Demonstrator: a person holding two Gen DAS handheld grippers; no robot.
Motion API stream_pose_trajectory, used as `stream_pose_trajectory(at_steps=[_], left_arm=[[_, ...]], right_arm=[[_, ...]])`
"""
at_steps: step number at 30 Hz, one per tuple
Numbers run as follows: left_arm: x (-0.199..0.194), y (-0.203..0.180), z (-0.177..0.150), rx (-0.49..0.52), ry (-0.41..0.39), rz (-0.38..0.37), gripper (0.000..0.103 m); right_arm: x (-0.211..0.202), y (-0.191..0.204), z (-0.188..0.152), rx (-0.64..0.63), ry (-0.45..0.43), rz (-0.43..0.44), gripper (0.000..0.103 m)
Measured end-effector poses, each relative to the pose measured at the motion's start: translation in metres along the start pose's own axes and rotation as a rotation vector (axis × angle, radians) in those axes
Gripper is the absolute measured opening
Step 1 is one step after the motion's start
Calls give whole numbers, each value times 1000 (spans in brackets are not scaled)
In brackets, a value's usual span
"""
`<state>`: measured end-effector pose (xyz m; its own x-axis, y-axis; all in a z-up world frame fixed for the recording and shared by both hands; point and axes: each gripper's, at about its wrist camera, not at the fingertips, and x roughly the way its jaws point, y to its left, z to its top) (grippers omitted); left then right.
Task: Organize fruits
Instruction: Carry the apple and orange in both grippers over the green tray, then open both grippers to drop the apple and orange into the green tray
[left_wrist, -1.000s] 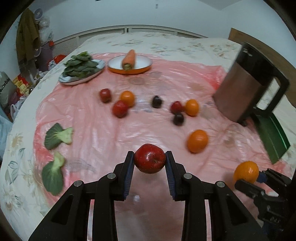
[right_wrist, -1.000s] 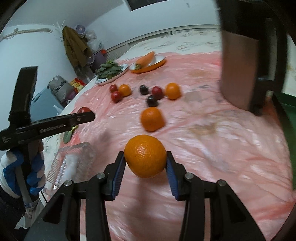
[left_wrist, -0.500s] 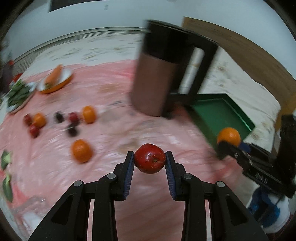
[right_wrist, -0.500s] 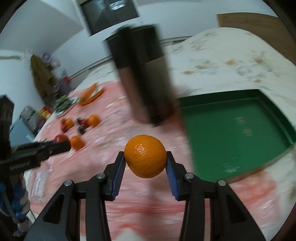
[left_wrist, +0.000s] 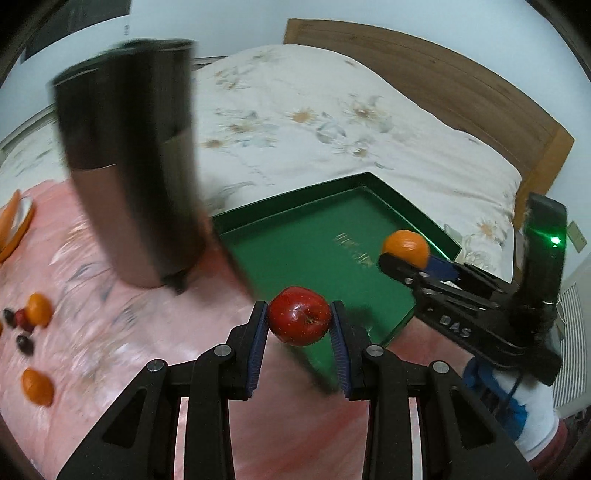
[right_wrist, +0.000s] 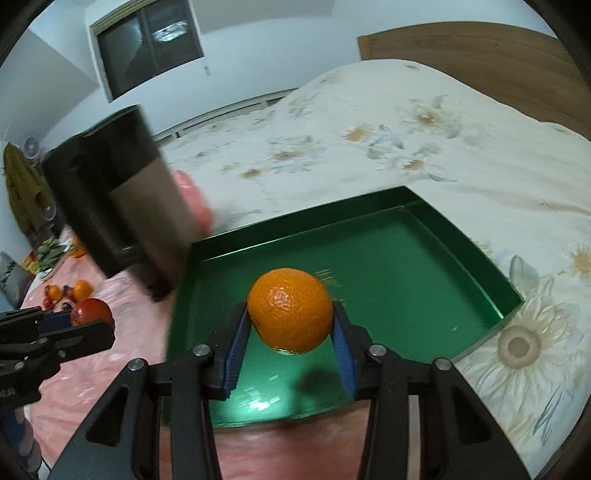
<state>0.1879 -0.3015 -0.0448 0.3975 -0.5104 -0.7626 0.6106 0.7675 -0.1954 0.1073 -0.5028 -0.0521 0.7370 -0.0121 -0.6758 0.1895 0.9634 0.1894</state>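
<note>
The left gripper (left_wrist: 299, 325) is clamped narrowly on a red apple (left_wrist: 300, 320), glossy, speckled, its stem dimple facing the camera, gripped at both sides by the blue pads (left_wrist: 259, 338). The right gripper (right_wrist: 291, 321) is closed the same way on an orange (right_wrist: 290, 310), round and pebbled, pinched between its own blue pads (right_wrist: 236, 345). Directly below and ahead of the right gripper lies a green tray (right_wrist: 480, 258), shallow, with low upright walls and a bare shiny floor; the orange hangs above its near half, casting a shadow on the floor. In the left wrist view the apple hangs over the tray's near corner (left_wrist: 391, 332), with the tray stretching ahead and to the right, and the right gripper with its orange (left_wrist: 406, 248) sits over the tray's right side. Ahead and left of both grippers stands a tall dark jug (left_wrist: 129, 158), blurred, on a pink plastic sheet (left_wrist: 92, 332), just beside the tray's left edge. Farther left of the left gripper, loose oranges (left_wrist: 37, 387) and small dark fruits (left_wrist: 25, 343) lie scattered on the sheet. Beyond the tray spreads a floral quilt (right_wrist: 369, 129) up to a wooden headboard (left_wrist: 443, 74).
</note>
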Motion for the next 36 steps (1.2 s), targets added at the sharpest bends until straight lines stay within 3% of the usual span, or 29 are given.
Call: stream_pose_trajectory(at_steps=[14, 33, 34, 36], left_arm=[[85, -45, -7, 97, 75, -15, 29], [103, -57, -22, 143, 77, 34, 29], [103, -58, -23, 142, 78, 32, 29], [102, -59, -23, 140, 78, 30, 31]], right_arm=[[37, -34, -7, -15, 40, -56, 32], [45, -24, -14, -93, 57, -130, 35], [45, -23, -14, -94, 58, -132, 37], [44, -24, -13, -94, 56, -134, 64]])
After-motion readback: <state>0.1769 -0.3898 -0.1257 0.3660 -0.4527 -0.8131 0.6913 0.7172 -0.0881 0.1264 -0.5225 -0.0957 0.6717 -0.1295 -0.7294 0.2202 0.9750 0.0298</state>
